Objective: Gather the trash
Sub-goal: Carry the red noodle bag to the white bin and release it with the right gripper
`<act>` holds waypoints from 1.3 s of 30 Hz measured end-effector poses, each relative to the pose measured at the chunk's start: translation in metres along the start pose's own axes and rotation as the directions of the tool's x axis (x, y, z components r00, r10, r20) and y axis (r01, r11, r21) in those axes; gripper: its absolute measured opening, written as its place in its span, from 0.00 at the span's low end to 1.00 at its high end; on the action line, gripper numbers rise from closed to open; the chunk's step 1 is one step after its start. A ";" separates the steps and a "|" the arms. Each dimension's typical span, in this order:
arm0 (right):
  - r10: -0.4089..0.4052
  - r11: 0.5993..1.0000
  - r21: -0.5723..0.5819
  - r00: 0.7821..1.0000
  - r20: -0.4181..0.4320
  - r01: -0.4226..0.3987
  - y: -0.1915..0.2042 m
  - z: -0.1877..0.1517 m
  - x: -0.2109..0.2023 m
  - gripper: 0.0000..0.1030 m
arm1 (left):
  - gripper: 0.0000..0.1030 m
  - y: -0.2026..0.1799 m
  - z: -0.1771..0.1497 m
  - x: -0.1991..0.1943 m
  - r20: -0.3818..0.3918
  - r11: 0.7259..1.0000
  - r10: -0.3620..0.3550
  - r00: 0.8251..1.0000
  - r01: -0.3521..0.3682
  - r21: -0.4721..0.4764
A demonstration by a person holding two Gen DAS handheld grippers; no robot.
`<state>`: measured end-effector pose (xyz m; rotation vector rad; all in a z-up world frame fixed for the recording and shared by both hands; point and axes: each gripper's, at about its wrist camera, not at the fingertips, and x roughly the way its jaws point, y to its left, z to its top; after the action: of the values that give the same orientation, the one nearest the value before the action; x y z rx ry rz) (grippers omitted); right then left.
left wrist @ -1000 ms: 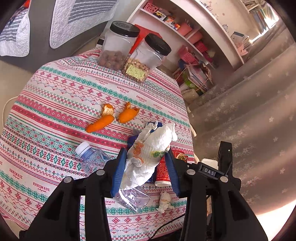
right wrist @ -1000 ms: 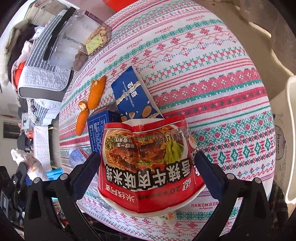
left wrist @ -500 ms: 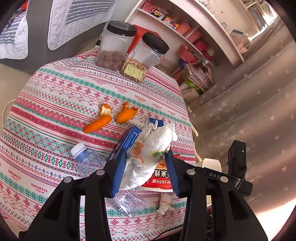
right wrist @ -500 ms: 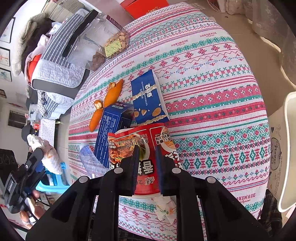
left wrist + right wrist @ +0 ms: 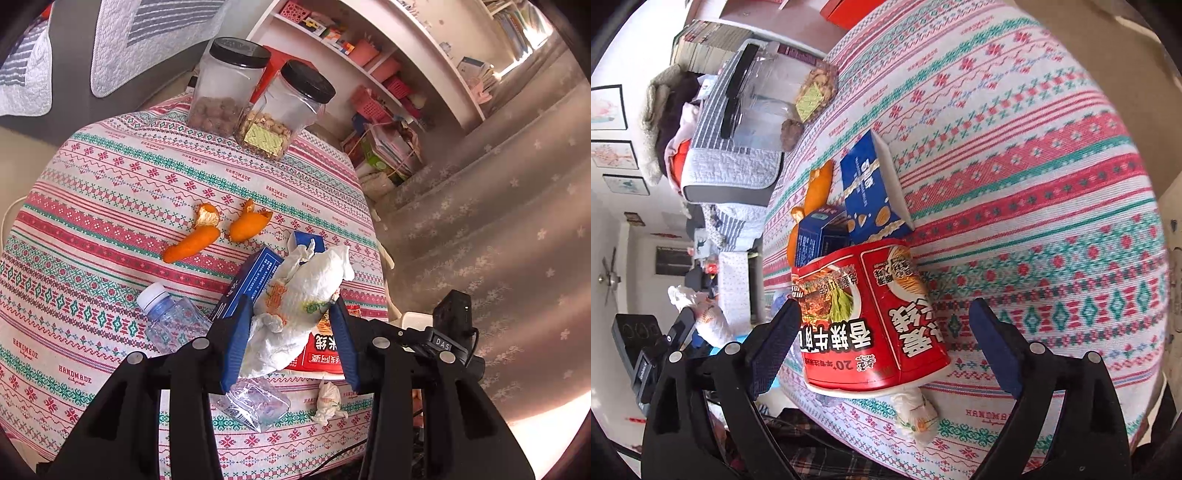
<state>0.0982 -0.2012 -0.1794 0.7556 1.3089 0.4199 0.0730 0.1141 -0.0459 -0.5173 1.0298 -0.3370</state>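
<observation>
The tablecloth (image 5: 1015,155) carries the woven word "HANDMADE", and on it lies a red instant-noodle cup (image 5: 871,317) printed with Chinese characters, between the spread fingers of the right gripper (image 5: 882,339). The left gripper (image 5: 290,332) clamps a crumpled white tissue (image 5: 295,310) above a blue box (image 5: 247,284).

Black left gripper (image 5: 290,332) arms; blue-padded jaws; silver screws; right gripper (image 5: 882,332) alike.
</observation>
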 end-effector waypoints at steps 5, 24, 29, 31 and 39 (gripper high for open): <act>0.039 0.998 -0.048 0.996 -0.079 -0.043 0.023 -0.011 0.036 0.81 | 0.42 0.001 0.000 0.002 -0.004 1.000 0.007 1.000 -0.007 -0.001; 0.009 0.958 -0.282 0.978 0.206 0.050 0.100 -0.018 -0.036 0.78 | 0.41 -0.006 0.001 -0.003 0.046 1.000 0.014 0.999 -0.014 0.002; 0.015 0.956 -0.284 0.958 0.286 0.070 0.096 -0.024 -0.069 0.78 | 0.41 -0.019 0.000 -0.001 0.060 1.000 -0.004 0.998 0.003 0.024; 0.003 0.955 -0.281 0.943 0.332 0.096 0.095 -0.027 -0.083 0.78 | 0.41 -0.025 -0.001 0.001 0.064 0.999 -0.013 0.998 0.011 0.032; -0.093 0.931 -0.253 0.840 0.535 0.264 0.084 -0.044 -0.145 0.79 | 0.41 -0.053 -0.006 0.011 0.064 0.997 -0.038 0.997 0.034 0.073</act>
<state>0.0333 -0.2284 -0.0216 0.4208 0.7663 0.2393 0.0716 0.0633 -0.0272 -0.4790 0.9429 -0.3857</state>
